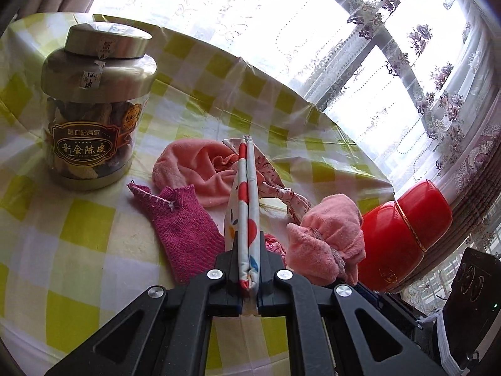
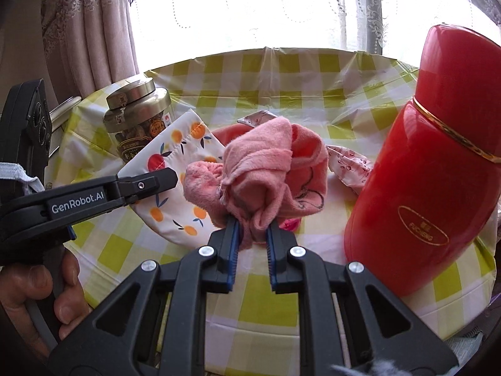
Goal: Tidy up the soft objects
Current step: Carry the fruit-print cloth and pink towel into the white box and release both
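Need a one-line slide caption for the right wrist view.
Right hand-held gripper clamps a pink cloth above the checked tablecloth, beside a red flask.

The jar (image 1: 94, 106) stands on the table (image 1: 78, 250) at the far left; the flask (image 2: 438, 169) stands at the right edge; between them lie a knitted sock (image 1: 184, 225), a towel (image 1: 197, 169) behind it, and a ribbon (image 1: 275, 188); the fruit-print pouch (image 2: 175, 169), in the left gripper (image 1: 249, 269), is left of the cloth (image 2: 266, 169) in the right gripper (image 2: 250, 235).
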Demonstrator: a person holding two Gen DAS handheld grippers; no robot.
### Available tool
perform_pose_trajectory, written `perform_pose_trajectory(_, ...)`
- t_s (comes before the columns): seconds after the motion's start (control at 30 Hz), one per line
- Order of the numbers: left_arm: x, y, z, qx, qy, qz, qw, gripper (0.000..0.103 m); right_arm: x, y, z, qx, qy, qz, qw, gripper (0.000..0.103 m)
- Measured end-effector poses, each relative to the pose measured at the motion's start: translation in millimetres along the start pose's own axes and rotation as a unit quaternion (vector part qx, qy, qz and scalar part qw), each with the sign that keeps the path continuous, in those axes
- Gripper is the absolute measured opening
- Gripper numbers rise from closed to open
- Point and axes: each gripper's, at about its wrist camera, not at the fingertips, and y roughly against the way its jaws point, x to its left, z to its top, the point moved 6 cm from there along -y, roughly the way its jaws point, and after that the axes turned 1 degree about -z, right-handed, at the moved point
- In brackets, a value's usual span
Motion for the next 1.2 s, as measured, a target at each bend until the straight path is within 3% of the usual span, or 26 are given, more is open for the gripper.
perform_pose_trajectory(0.37,-26.6,21.8,-24.5,0.002,-0.043,0.031,0.9986,0.005,-16.0,32.0,-23.6,0.005,-0.004,-0.015,1.000,0.019)
perform_pose_trajectory(1.2,-121.0,34.4,-81.5,0.046,-0.102,-0.043,0.9928,0.005,-101.0,113.5,-64.6,0.010,-0.048,-0.090,0.995,0.019)
